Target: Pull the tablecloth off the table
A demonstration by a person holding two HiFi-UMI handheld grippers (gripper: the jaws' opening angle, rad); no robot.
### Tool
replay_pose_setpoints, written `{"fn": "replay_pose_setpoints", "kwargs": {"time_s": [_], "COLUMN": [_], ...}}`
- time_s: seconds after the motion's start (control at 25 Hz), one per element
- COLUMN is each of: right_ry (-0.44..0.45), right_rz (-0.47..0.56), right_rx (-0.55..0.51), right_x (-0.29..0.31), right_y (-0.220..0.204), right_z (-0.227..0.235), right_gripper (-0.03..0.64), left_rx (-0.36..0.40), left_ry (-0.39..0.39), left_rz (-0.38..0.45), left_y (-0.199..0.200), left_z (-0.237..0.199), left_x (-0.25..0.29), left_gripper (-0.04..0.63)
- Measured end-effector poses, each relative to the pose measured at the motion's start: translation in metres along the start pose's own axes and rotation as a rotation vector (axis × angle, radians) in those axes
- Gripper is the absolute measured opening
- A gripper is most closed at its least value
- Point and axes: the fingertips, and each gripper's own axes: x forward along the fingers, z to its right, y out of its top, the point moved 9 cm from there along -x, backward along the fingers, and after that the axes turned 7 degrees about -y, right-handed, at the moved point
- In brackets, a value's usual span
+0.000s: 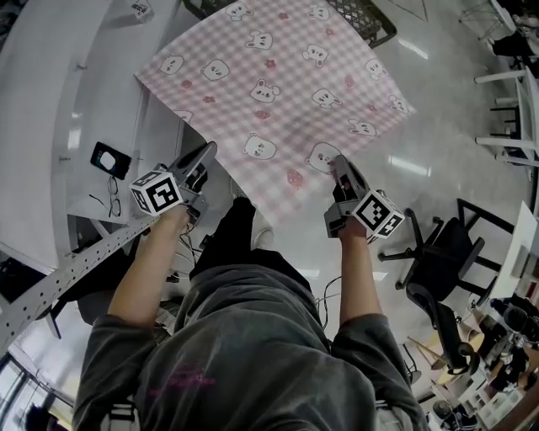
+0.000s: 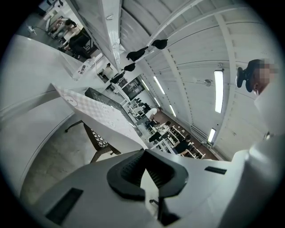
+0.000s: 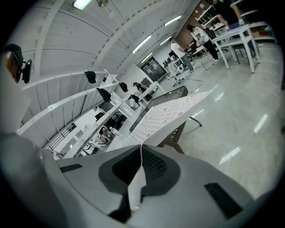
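A pink checked tablecloth [image 1: 278,93] with white bear prints is stretched out in the air above the floor, its far end over a dark mesh table [image 1: 370,25]. My left gripper [image 1: 205,156] is shut on the cloth's near left edge, and my right gripper [image 1: 338,164] is shut on its near right corner. In the left gripper view the cloth [image 2: 107,120] runs away from the jaws as a taut sheet pinched between the black pads [image 2: 129,171]. The right gripper view shows the printed cloth [image 3: 167,116] clamped the same way between its pads [image 3: 153,167].
A white curved desk [image 1: 50,109] with glasses [image 1: 112,195] and a small black device [image 1: 110,159] lies at the left. A black office chair [image 1: 442,269] stands at the right, white tables [image 1: 514,84] beyond. A perforated metal bar [image 1: 67,274] crosses below my left arm.
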Motion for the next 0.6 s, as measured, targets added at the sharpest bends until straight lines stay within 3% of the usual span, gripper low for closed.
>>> {"fn": "replay_pose_setpoints", "kwargs": {"time_s": [0.12,0.36,0.6], "right_ry": [0.003,0.028,0.031], "right_rz": [0.017,0.029,0.046], "right_rx": [-0.013,-0.025,-0.040], "right_x": [0.018,-0.022,-0.032], "right_y": [0.007,-0.007,-0.015], "right_z": [-0.001,-0.003,0.000], "right_gripper": [0.005,0.005,0.005], "left_rx": [0.017,0.040,0.039], "left_ry": [-0.020,-0.035,-0.073], "left_rz": [0.011,0.032,0.053], "left_y": [0.011,-0.008,-0.014], "left_z": [-0.014,0.019,0.023], "left_x": [0.012,-0.011,-0.017], "left_gripper": [0.002,0.002,0.002]}}
